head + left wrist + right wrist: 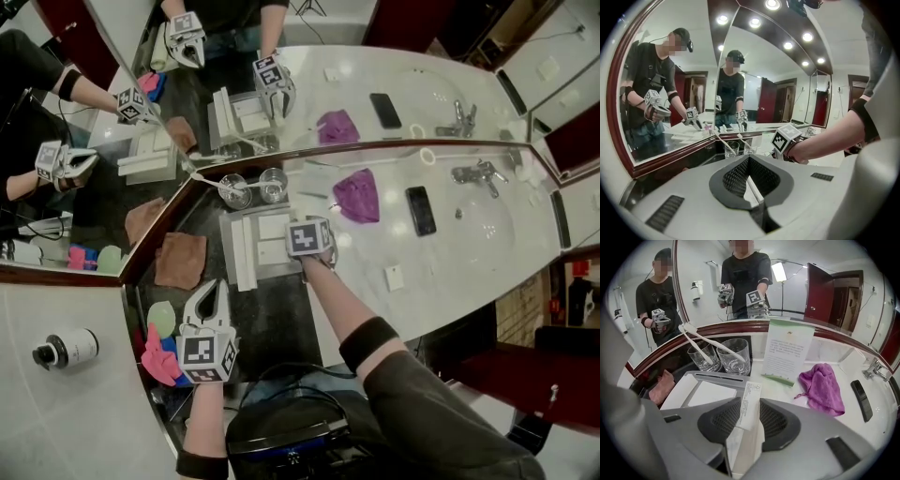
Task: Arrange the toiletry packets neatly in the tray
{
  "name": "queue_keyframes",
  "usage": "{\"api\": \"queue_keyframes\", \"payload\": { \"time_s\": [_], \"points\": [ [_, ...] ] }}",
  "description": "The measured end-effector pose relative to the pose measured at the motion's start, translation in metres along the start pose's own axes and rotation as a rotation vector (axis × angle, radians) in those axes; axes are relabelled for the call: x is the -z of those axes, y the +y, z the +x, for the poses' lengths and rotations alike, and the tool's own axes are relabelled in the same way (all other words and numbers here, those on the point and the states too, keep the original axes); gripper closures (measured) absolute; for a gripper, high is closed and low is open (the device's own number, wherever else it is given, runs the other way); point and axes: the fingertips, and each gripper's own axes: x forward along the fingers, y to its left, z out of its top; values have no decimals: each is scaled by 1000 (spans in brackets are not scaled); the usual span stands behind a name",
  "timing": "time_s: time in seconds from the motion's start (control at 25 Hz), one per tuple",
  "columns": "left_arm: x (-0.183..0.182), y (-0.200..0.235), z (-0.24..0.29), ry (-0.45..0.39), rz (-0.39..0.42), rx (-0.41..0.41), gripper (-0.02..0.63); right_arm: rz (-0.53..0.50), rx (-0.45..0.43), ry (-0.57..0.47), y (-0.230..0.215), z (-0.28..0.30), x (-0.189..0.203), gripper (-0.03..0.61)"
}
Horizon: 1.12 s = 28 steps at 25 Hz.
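A grey tray (228, 251) with flat white packets (712, 393) in it stands on the dark counter by the mirror corner. In the head view my right gripper (309, 246) hangs just over the tray's right side. The right gripper view shows that gripper (748, 405) shut on a white printed toiletry packet (750, 397) held upright, above the tray's near rim (708, 377). My left gripper (216, 289) is low at the left, well short of the tray. Its jaws (749, 164) are shut, with only a thin pale strip showing in the seam.
Two glasses (704, 357) (734, 356) with toothbrushes stand behind the tray against the mirror. A printed card (789, 350), a purple cloth (356, 194) and a phone (420, 209) lie to the right, then the faucet (478, 173). A brown cloth (181, 260) lies left of the tray.
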Motion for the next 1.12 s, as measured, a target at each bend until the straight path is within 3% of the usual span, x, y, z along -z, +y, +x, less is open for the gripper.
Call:
{"api": "queue_keyframes", "payload": {
  "time_s": [0.56, 0.84, 0.96, 1.12],
  "points": [
    [6, -7, -2, 6, -3, 7, 614, -27, -23, -25, 2, -8, -3, 449],
    [-2, -23, 0, -1, 16, 28, 614, -11, -40, -70, -16, -30, -9, 449],
    [-6, -34, 3, -5, 26, 38, 614, -43, -3, -115, -36, -54, -19, 449],
    [-12, -53, 8, -8, 38, 55, 614, -57, 2, -111, -63, -77, -7, 449]
  ]
}}
